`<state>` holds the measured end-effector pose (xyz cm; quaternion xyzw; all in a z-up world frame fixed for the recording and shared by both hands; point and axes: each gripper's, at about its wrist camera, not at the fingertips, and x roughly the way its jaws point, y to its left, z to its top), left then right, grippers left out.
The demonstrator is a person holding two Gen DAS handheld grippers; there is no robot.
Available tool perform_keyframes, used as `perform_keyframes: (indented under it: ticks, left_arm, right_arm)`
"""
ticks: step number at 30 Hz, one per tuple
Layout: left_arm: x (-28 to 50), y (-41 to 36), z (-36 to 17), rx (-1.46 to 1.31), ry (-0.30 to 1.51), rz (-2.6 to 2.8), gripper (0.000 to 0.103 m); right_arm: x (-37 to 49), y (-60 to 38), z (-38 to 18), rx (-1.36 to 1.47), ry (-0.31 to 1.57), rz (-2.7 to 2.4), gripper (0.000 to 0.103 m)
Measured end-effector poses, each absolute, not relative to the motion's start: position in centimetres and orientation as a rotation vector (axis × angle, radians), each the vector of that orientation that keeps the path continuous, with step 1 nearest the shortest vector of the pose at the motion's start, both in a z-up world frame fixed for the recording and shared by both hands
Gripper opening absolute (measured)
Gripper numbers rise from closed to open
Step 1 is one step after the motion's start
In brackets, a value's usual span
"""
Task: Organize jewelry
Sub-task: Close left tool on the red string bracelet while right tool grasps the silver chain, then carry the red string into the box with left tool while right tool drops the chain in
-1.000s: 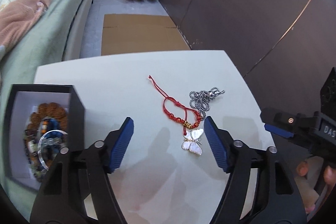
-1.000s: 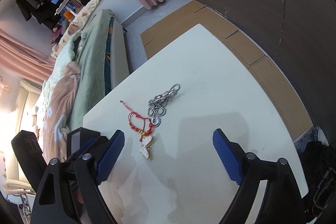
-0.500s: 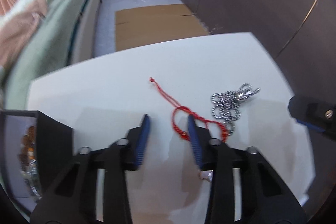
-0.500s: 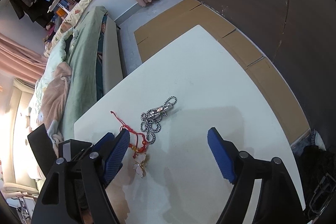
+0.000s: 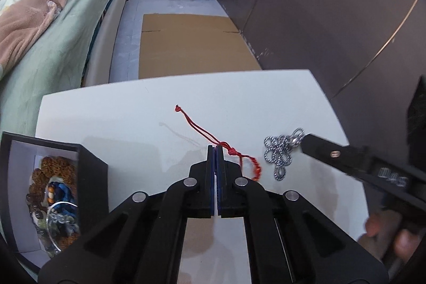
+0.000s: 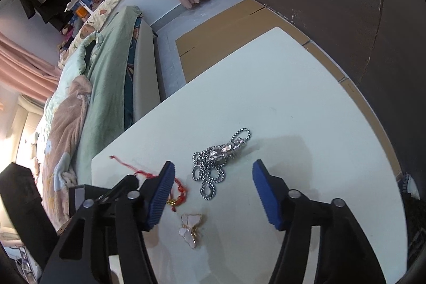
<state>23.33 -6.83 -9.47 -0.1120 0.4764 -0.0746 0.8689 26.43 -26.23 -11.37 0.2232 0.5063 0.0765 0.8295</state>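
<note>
The left gripper (image 5: 215,148) has its fingers pressed together, pinching the red cord bracelet (image 5: 234,152) near its knot on the white counter (image 5: 119,119). The right gripper (image 6: 213,190) has its fingers about half open and closing, straddling the silver chain (image 6: 213,167) without touching it. A butterfly pendant (image 6: 191,229) lies just in front. The black jewelry box (image 5: 87,172) sits at the counter's left.

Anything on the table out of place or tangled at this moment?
Three pieces lie loose on the white table rather than in the black box: the silver chain bunched in loops, the butterfly pendant, and the red cord bracelet, which the left gripper pinches. Nothing looks damaged.
</note>
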Motion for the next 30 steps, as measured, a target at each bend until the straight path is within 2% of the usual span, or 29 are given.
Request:
perform_keyframes:
  ticks: [6, 9, 10, 11, 12, 13, 14, 30]
  left_arm:
    - [23.2, -5.8, -8.5, -0.269, 0.960, -0.165, 0.002]
    - [23.1, -5.2, -8.2, -0.285, 0.948, -0.168, 0.002]
    - [23.0, -5.0, -8.1, -0.288, 0.945, -0.167, 0.002]
    - [22.9, -4.8, -7.9, -0.293, 0.940, -0.167, 0.002]
    - [22.8, -4.7, -7.8, -0.297, 0.936, -0.167, 0.002]
    - [22.6, -4.5, -7.6, -0.301, 0.930, -0.168, 0.002]
    - [22.4, -4.3, -7.4, -0.304, 0.923, -0.167, 0.002]
    - [18.3, -1.1, -3.2, -0.360, 0.809, -0.151, 0.002]
  right_arm:
    - [27.3, -24.9, -12.2, 0.458, 1.050, 0.137, 0.054]
    - [27.6, -24.1, -12.8, 0.447, 1.051, 0.122, 0.048]
    - [27.7, -24.0, -12.8, 0.432, 1.054, 0.118, 0.040]
    - [27.8, -23.7, -13.0, 0.424, 1.067, 0.118, 0.026]
    - [27.7, -23.8, -13.1, 0.430, 1.066, 0.110, 0.020]
    - [27.7, -24.0, -13.2, 0.457, 1.072, 0.120, 0.007]
    - [27.7, -24.4, -13.4, 0.499, 1.079, 0.133, 0.004]
    - [23.9, -24.0, -6.5, 0.552, 0.891, 0.293, 0.002]
